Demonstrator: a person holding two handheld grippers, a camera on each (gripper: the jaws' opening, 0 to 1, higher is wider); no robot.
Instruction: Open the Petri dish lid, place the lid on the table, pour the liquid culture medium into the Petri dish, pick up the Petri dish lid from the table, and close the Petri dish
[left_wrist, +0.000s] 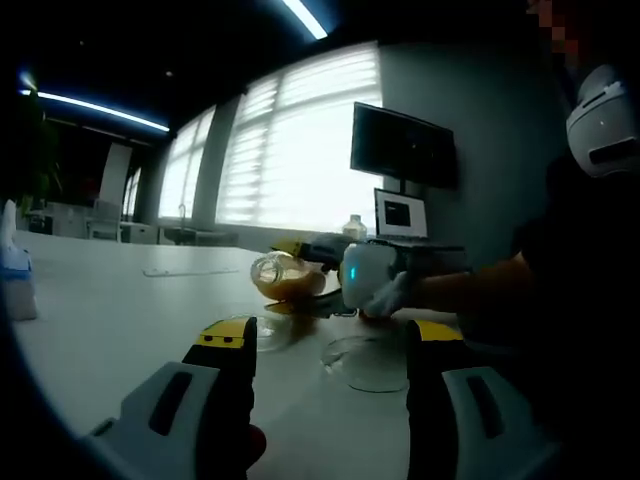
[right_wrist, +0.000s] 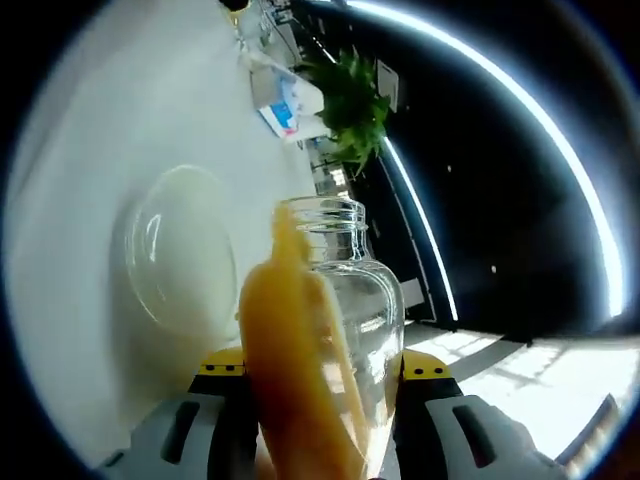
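A clear glass bottle of orange liquid culture medium lies tilted over the white table, with my right gripper shut on it. Below it sit two clear round pieces: one between my left jaws' tips and a smaller-looking one by the left jaw; which is the lid I cannot tell. My left gripper is open and holds nothing. In the right gripper view the bottle stands between the jaws of my right gripper. Its open mouth is just right of a clear Petri dish.
A white and blue pack stands at the table's left edge, the same pack near a green plant. A dark monitor and a small bottle stand at the back. A person's dark sleeve fills the right.
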